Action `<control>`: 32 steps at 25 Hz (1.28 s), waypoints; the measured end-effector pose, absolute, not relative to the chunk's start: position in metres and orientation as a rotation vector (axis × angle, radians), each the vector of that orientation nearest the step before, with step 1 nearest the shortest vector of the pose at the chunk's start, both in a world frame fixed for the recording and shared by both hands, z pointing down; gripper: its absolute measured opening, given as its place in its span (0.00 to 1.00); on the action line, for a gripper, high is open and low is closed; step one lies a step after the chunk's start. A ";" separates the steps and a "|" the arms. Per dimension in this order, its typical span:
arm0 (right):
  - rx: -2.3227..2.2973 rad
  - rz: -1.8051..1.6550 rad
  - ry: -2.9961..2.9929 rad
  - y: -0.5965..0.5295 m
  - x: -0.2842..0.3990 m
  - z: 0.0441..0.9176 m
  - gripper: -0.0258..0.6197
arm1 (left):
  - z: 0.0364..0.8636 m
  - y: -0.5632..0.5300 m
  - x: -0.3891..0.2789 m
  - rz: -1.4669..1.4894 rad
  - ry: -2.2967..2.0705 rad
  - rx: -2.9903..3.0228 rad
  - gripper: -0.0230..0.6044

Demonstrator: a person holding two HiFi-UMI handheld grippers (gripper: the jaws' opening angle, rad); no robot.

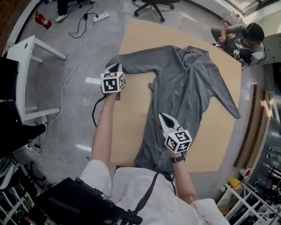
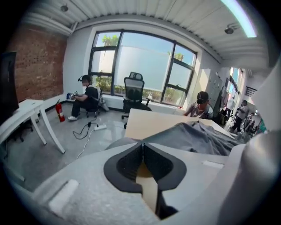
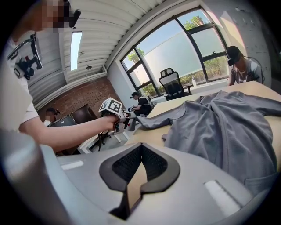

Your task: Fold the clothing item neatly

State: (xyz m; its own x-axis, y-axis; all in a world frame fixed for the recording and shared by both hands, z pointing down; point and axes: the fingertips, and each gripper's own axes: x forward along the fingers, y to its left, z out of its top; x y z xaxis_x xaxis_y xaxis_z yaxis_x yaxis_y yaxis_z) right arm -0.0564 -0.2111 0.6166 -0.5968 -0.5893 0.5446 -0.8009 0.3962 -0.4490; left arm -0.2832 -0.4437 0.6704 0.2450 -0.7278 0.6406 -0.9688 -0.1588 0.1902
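Note:
A grey long-sleeved shirt (image 1: 184, 92) lies spread on the wooden table (image 1: 129, 136), collar at the far end and hem toward me. One sleeve stretches left to the table's edge. There my left gripper (image 1: 115, 68) is shut on the sleeve cuff (image 1: 115, 60), and in the left gripper view the grey cloth (image 2: 197, 134) runs away from the closed tips (image 2: 141, 143). My right gripper (image 1: 163, 116) hovers over the shirt's lower left side. It is shut with nothing in it (image 3: 141, 145); bare wood shows past its jaws. The right gripper view also shows the shirt (image 3: 219, 127) and the left gripper (image 3: 125, 123).
A person (image 1: 241, 37) sits at the table's far right corner. A white table (image 1: 26, 48) stands to the left on the floor. Cables and a power strip (image 1: 99, 17), a fire extinguisher (image 1: 41, 19) and an office chair (image 1: 153, 6) lie beyond.

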 end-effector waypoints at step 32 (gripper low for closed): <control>1.708 1.031 -2.177 -0.177 0.152 0.624 0.05 | 0.679 -0.241 0.077 1.256 -0.614 2.685 0.22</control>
State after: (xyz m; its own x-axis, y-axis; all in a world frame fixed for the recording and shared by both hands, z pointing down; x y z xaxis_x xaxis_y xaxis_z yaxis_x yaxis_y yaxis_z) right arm 0.1522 -0.1774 0.6244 -0.3192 -0.7799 0.5384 -0.9108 0.0955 -0.4016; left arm 0.0767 -0.2413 0.6792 0.5748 -0.3112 0.7568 -0.4061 -0.9114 -0.0663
